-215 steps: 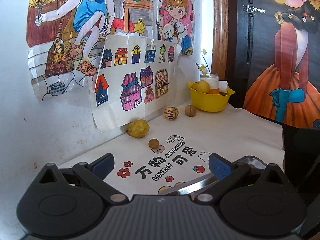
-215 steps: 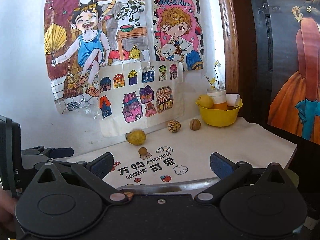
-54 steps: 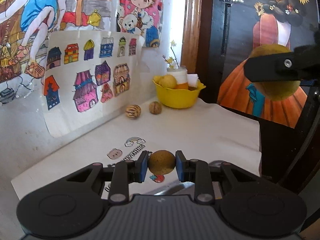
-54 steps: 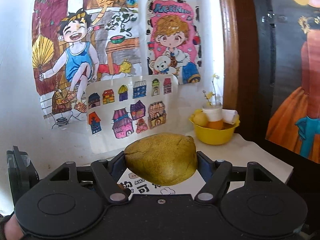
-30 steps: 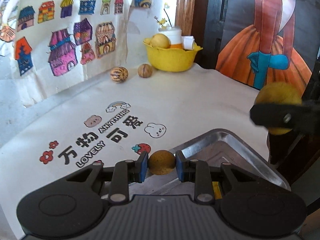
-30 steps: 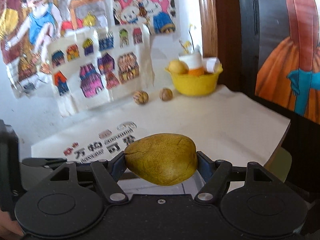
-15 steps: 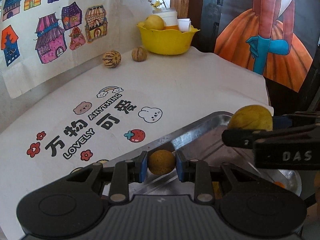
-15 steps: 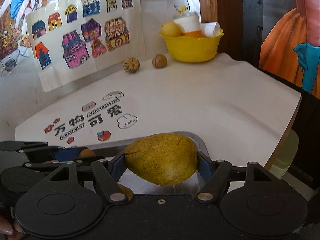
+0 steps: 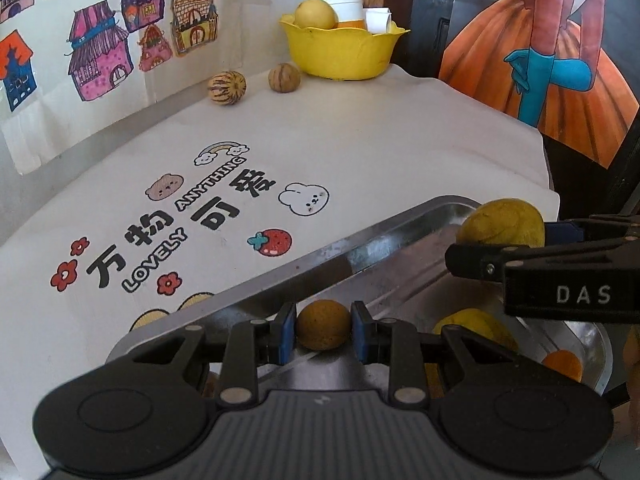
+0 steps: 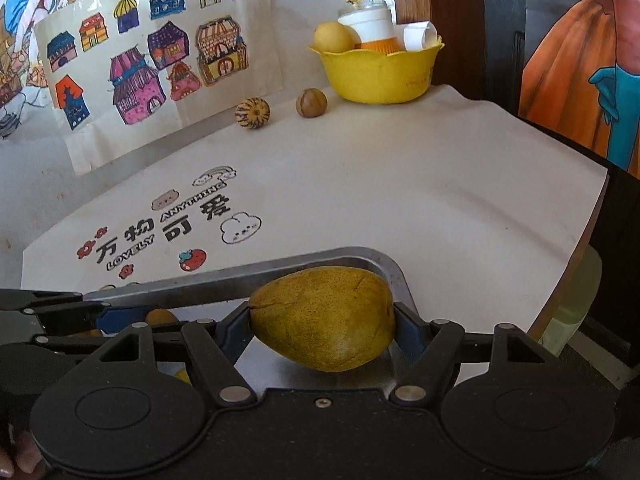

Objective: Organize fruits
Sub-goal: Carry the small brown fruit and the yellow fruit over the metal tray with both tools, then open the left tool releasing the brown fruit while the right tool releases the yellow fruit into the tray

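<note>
Fruit filled both grippers over the metal tray (image 9: pixel 360 236) at the near edge of the white printed cloth (image 9: pixel 360 152). The left gripper (image 9: pixel 324 326) had its blue-padded jaws pinched on a small round brown fruit (image 9: pixel 323 323), held above the tray's near left part, just inside the rim. The right gripper (image 10: pixel 322 320) had its jaws clamped on a large yellow-green pear (image 10: pixel 324 316), which bulged out above and below the pads and hung over the tray's far right corner; from the left wrist camera that same pear (image 9: pixel 502 222) showed above the right gripper's black finger, close to the tray's far rim. Inside the tray lay a yellow fruit (image 9: pixel 476 328) and a smaller orange fruit (image 9: pixel 562 364), partly hidden by the grippers. Farther back on the cloth, a striped round fruit (image 9: pixel 227 87) and a walnut-like brown one (image 9: pixel 284 77) sat near each other, close to the wall. Just beside the brown one stood a yellow bowl (image 9: pixel 340 54) with a yellow fruit (image 9: pixel 316 14), a white jar (image 9: pixel 344 0) and a rolled paper (image 9: pixel 378 20) in it. Coloured drawings of houses (image 9: pixel 108 32) hung on the wall behind.
</note>
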Available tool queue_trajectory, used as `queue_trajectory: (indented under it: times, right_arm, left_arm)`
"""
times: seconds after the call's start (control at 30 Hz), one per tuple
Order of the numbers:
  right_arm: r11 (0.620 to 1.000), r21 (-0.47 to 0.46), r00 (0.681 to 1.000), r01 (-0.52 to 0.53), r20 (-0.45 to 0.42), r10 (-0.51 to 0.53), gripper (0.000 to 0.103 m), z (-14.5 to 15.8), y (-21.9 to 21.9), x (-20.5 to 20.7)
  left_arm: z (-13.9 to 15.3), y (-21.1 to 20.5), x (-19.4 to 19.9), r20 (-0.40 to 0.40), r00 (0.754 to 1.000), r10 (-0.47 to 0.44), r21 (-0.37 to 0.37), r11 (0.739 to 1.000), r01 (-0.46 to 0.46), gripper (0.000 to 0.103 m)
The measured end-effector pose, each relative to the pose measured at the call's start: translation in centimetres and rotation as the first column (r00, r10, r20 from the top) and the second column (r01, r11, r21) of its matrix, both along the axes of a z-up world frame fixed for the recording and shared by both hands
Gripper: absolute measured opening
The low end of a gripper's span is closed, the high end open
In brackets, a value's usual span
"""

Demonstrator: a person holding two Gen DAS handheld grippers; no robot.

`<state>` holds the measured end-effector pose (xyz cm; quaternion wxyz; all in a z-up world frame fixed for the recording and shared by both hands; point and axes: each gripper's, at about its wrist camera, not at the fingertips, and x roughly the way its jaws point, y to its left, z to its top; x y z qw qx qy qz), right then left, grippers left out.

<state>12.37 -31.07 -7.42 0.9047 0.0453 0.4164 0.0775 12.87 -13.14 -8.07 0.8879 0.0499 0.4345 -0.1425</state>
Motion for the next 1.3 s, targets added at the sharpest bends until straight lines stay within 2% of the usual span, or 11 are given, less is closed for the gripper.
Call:
queue_trajectory:
  times: [0.73, 0.77, 0.83, 0.87, 1.1, 1.3]
  right_arm:
    - [0.999, 0.050, 0.999, 0.020, -0.046, -0.017, 0.075, -0.94, -0.10, 0.33]
    - [0.998, 0.051, 0.999, 0.021, -0.047, -0.018, 0.075, -0.93, -0.10, 0.33]
    - [0.998, 0.054, 0.999, 0.021, -0.048, -0.018, 0.075, -0.92, -0.14, 0.38]
    - [0.998, 0.055, 0.999, 0.020, -0.049, -0.017, 0.075, -0.91, -0.21, 0.38]
    - [0.996, 0.080, 0.997, 0.036, -0.068, -0.031, 0.075, -0.88, -0.38, 0.63]
    - [0.995, 0.088, 0.997, 0.041, -0.075, -0.034, 0.075, -0.80, -0.40, 0.57]
  left_arm:
    - [-0.05, 0.05, 0.01, -0.010, 1.000, 0.015, 0.020, 1.000, -0.015, 0.034]
    - [-0.04, 0.09, 0.00, -0.012, 1.000, 0.015, 0.019, 1.000, -0.015, 0.036]
    - [-0.05, 0.09, -0.03, -0.018, 1.000, 0.021, 0.023, 1.000, -0.020, 0.062]
    - [-0.02, 0.21, 0.00, -0.023, 0.999, 0.038, 0.022, 0.999, -0.037, 0.066]
    - [-0.02, 0.25, -0.10, -0.023, 0.999, 0.044, 0.030, 0.999, -0.043, 0.068]
    - [0.06, 0.32, -0.27, -0.018, 0.999, 0.051, 0.046, 0.998, -0.050, 0.080]
